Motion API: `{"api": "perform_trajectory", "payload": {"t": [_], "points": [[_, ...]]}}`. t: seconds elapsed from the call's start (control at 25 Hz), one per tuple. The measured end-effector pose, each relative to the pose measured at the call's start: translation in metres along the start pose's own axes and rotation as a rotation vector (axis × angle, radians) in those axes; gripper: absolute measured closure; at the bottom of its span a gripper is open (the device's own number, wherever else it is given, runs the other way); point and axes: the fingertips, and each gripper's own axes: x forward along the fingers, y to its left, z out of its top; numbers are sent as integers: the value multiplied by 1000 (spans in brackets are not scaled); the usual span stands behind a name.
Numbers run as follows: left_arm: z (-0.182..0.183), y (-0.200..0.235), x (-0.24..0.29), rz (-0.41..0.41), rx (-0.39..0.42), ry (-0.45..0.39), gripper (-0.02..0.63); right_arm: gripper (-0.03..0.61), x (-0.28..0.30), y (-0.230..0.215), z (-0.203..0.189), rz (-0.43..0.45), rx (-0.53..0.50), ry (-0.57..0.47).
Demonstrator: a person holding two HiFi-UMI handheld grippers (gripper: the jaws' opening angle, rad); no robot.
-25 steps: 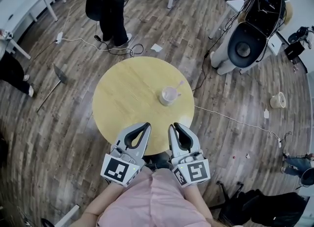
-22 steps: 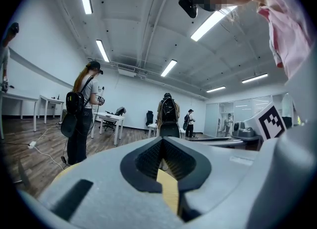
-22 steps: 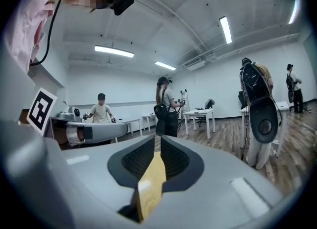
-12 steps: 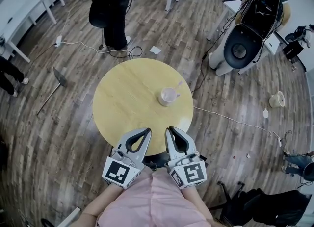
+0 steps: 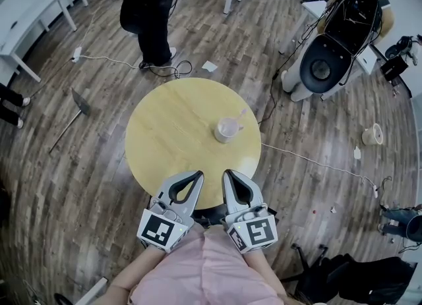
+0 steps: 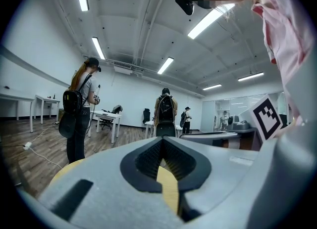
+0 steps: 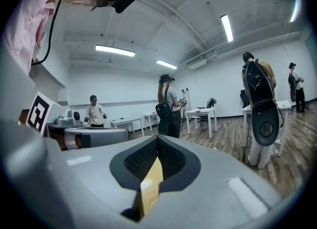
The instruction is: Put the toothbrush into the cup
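One toothbrush (image 5: 239, 114) in cup (image 5: 226, 130); right gripper (image 5: 228, 174) freshly closed, empty

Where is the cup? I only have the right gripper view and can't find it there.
Observer: In the head view the cup stands on the round table, right of its middle.
Operator: Where's the toothbrush?
Observer: The toothbrush is already in the cup, its handle leaning out over the rim.
Operator: What about the left gripper?
Observer: The left gripper is shut and empty, at the table's near edge.
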Motion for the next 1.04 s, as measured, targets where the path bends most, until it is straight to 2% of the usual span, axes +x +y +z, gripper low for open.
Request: {"api": "perform_trajectory", "payload": {"t": [0.2, 0.36, 0.52, 0.68, 0.84, 1.04], "points": [[-2, 2, -2, 4, -6, 2, 617, 571, 3, 7, -5, 26, -20, 16], [9, 6, 0, -2, -9, -80, 617, 570, 7, 11, -6, 35, -25, 27], [-3, 4, -2, -12, -13, -12, 617, 571, 7, 10, -4, 32, -28, 27], [4, 4, 2, -18, -13, -54, 617, 571, 7, 7, -6, 24, -30, 37], [-7, 4, 3, -22, -13, 3, 617, 571, 6, 3, -8, 20, -32, 43], [-2, 8, 3, -15, -13, -8, 617, 571, 9, 5, -8, 18, -32, 50]]}}
